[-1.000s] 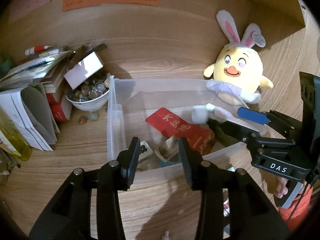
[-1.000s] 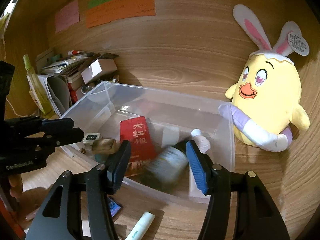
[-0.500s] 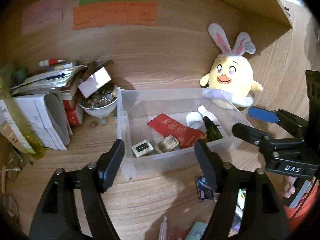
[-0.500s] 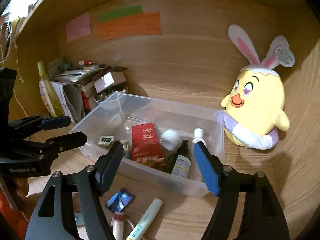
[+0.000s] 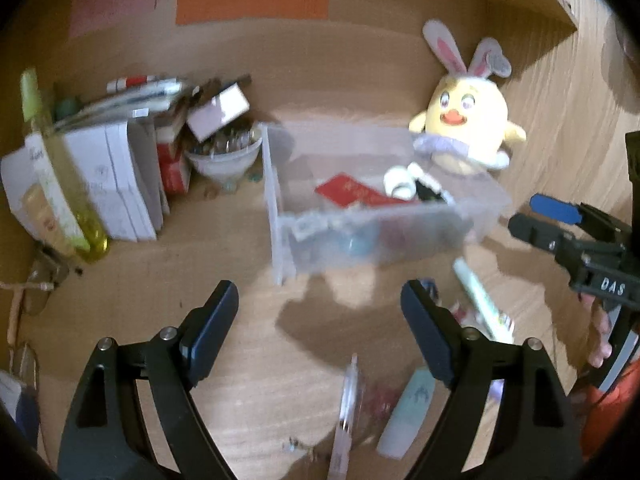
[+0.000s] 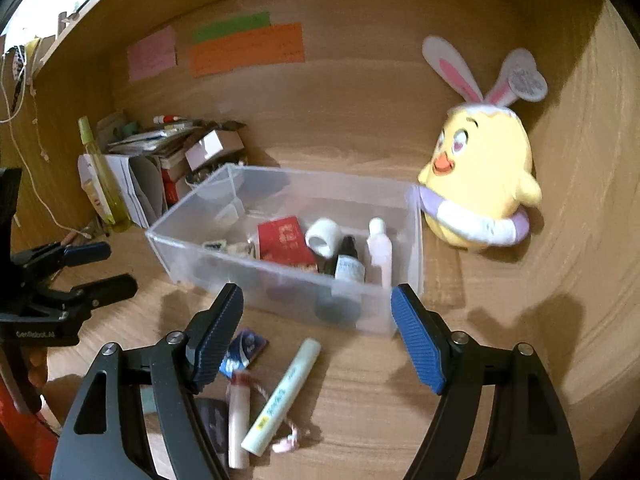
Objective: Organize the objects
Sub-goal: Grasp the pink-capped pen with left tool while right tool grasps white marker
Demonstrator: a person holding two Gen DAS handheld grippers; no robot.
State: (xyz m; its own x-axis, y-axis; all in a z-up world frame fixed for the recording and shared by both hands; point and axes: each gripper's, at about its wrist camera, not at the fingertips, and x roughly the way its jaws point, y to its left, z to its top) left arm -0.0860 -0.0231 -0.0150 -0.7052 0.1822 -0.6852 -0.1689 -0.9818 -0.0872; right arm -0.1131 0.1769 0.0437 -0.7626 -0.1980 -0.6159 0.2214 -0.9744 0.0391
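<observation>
The clear rectangular plastic bin [image 6: 280,268] sits mid-desk beside the yellow plush chick with rabbit ears [image 6: 480,184], holding a red packet [image 6: 282,238], a white tape roll [image 6: 324,236], a dark dropper bottle [image 6: 348,264] and a pale pink bottle [image 6: 379,248]. In front of it on the wooden desk [image 6: 360,400] lie a pale green tube [image 6: 282,396], a blue foil sachet [image 6: 244,350] and a pink-capped stick [image 6: 238,416]. The left tool [image 5: 320,322] and the right tool [image 6: 316,328] hover apart from the bin, both empty, jaws just spread wide.
</observation>
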